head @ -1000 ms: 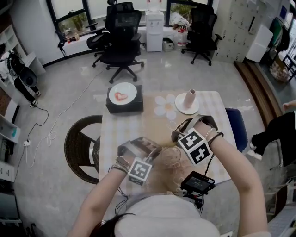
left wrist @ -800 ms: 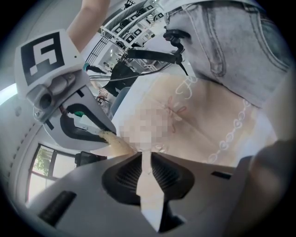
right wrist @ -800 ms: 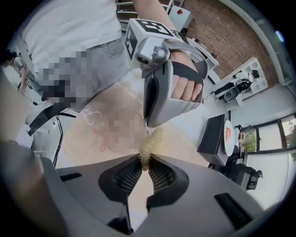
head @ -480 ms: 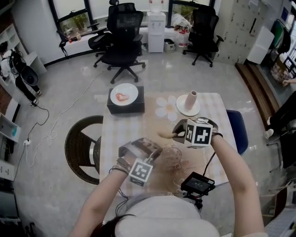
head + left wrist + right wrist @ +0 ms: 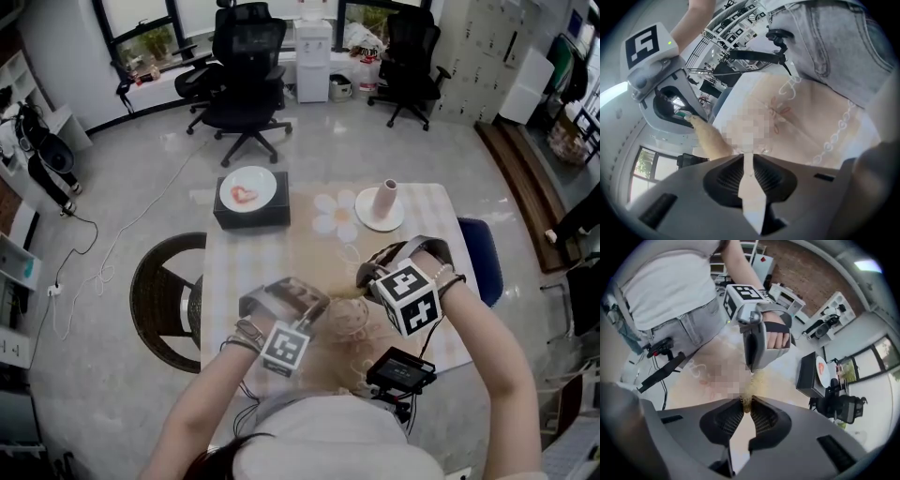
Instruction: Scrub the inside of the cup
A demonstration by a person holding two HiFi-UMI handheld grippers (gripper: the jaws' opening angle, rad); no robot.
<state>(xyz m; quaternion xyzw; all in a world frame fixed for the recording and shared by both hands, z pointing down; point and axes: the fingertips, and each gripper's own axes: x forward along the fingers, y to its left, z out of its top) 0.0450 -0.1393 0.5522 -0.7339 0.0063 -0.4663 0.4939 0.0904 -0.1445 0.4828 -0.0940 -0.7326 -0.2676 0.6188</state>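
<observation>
The left gripper [image 5: 749, 164] pinches the wall of the clear cup [image 5: 349, 321] over the near tabletop [image 5: 234, 281]; the right gripper [image 5: 748, 405], clamped on a yellowish scrubber [image 5: 757, 380], points steeply down just beside the cup's rim.

Surface [image 5: 230, 272]: pale checked cloth, beige centre panel, white flower print.
Box [image 5: 251, 217]: black. Plate [image 5: 248, 190]: white, red-pink mark.
Vase [image 5: 387, 199]: pale pink-beige. Saucer [image 5: 380, 223]: white.
Scrubber [image 5: 757, 380]: straw-yellow, fibrous. Cup [image 5: 349, 321]: clear.
Left gripper [image 5: 746, 157], right gripper [image 5: 748, 404]: grey shells, black ribbed fingers [image 5: 768, 420], black-and-white square markers.
Office chairs [image 5: 246, 56]: black. Floor [image 5: 141, 187]: grey.
</observation>
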